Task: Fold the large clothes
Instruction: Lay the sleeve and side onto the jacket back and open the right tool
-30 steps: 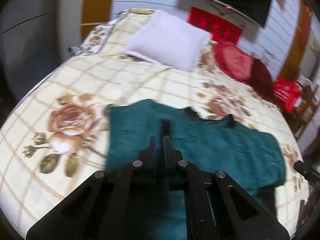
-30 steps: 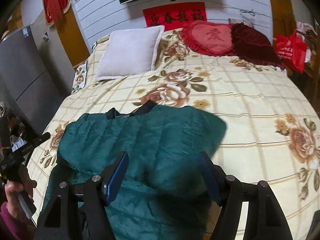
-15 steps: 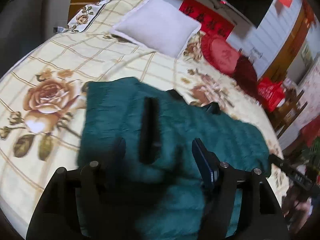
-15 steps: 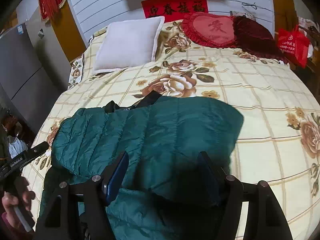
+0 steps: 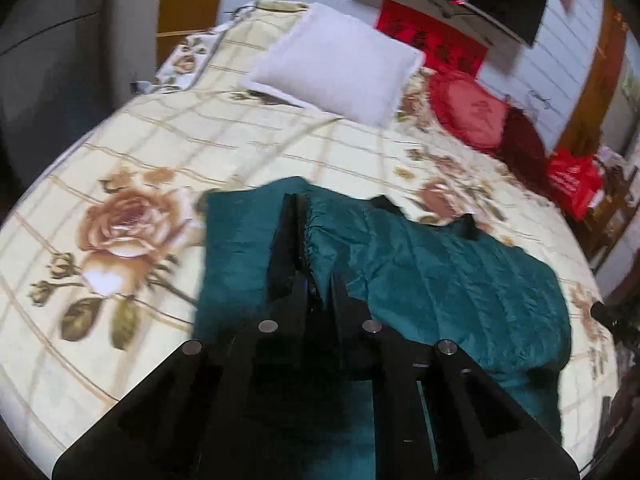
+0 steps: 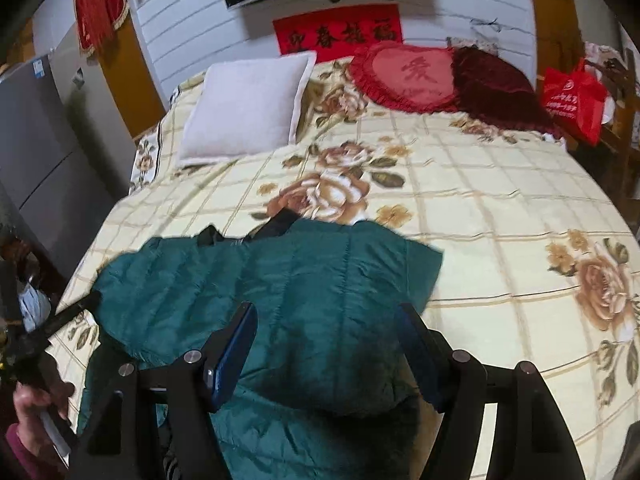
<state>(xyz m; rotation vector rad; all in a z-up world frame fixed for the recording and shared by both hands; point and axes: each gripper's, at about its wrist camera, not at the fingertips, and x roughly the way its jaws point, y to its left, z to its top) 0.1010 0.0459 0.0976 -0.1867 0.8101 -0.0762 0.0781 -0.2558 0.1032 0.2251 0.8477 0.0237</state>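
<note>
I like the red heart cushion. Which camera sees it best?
The right wrist view: the heart cushion faces the camera, sharp, with its character visible. The left wrist view shows it smaller, tilted and blurred.

Red wall banner point(image 6: 339, 32) bears black Chinese characters; heart cushion point(image 6: 408, 74) 1 character (both blurred).

The jacket point(image 6: 280, 300) is lying on the near part of the bed point(image 6: 480, 200). Behind it, at the head, a pillow point(image 6: 248, 108) is sitting left of a heart cushion point(image 6: 408, 76), with a bag point(image 6: 572, 100) standing off the bed's right side.
</note>
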